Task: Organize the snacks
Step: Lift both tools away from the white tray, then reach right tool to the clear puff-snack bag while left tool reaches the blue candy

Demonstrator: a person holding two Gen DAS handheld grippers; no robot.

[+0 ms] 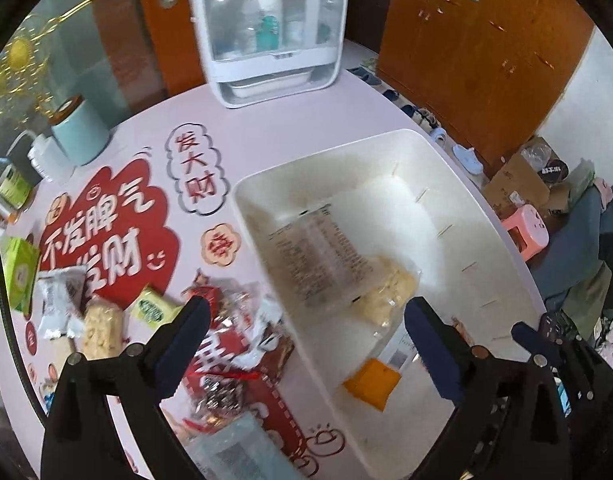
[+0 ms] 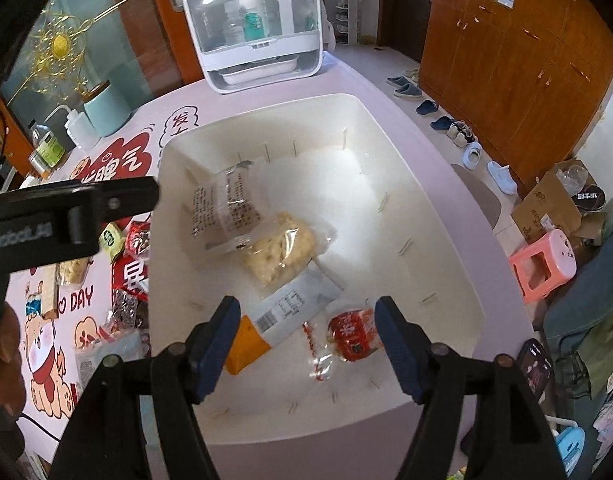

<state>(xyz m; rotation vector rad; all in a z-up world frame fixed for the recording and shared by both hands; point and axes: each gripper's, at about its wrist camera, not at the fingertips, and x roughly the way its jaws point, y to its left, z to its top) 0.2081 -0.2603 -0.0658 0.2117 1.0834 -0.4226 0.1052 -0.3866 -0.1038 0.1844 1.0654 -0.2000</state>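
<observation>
A white bin (image 1: 386, 136) (image 2: 266, 104) stands on the pink table. In it lie a clear pack of pale crackers with a printed label (image 1: 390, 292) (image 2: 280, 252), an orange and white pack (image 1: 372, 384) (image 2: 266, 324) and a red wrapped snack (image 2: 354, 334). My right gripper (image 2: 306, 332) hangs open above the bin's near end. The red snack lies on the bin floor below, beside its right finger and free of both. My left gripper (image 1: 306, 320) is open and empty, straddling the bin's left wall. Left of the bin, loose snacks (image 1: 226, 344) (image 2: 134, 248) are piled on the table.
A white lidded box holding bottles (image 1: 266, 32) (image 2: 258, 28) stands at the table's back. A teal canister (image 1: 80, 132) and a green box (image 1: 20, 272) sit at the left. The table edge runs right of the bin, with shoes and a pink stool (image 2: 542, 264) on the floor.
</observation>
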